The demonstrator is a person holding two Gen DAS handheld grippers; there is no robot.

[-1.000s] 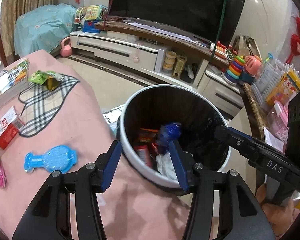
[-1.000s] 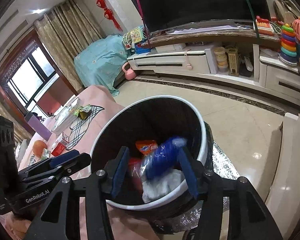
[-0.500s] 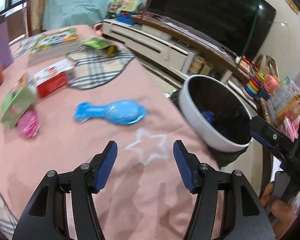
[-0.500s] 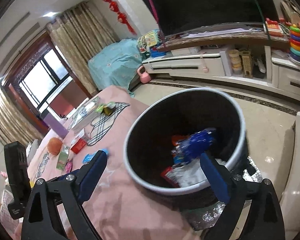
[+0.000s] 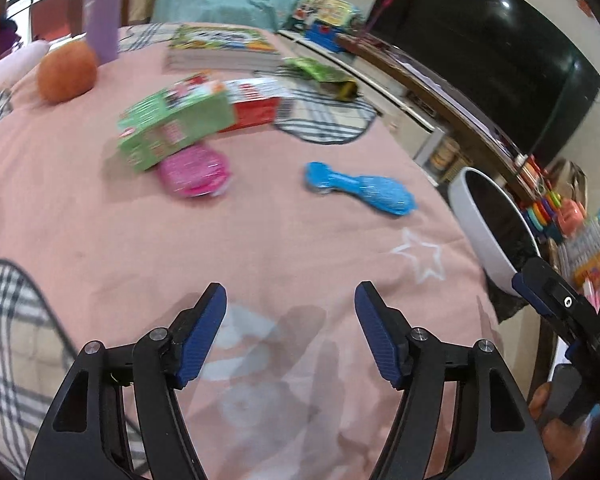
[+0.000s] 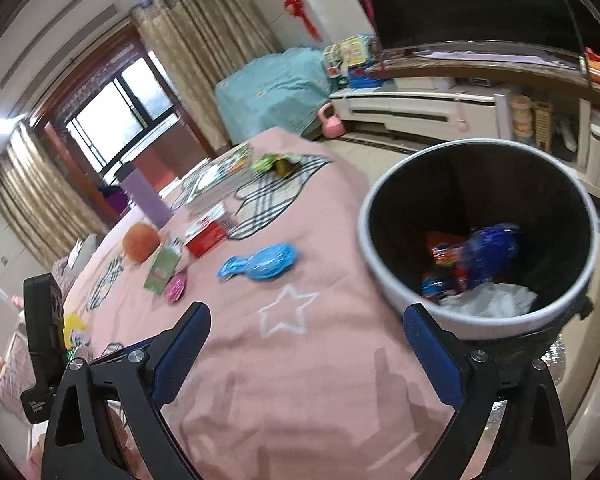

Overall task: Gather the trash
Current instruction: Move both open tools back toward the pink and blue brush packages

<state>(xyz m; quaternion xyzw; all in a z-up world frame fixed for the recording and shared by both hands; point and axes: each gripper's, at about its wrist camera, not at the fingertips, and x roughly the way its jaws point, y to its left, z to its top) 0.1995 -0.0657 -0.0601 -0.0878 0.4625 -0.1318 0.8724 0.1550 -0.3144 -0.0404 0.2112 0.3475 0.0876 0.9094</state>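
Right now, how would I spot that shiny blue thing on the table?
Start at the white-rimmed bin by the pink tablecloth. Just left of it, beyond a chalk-white star, lies the blue wrapper. It alone is bright blue and bowling-pin shaped, apart from the boxes.

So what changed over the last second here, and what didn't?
The right gripper let go of the blue wrapper, which now lies in the bin. The left gripper, jaws opening and empty, swung from the bin over the table. The blue packet stayed put.
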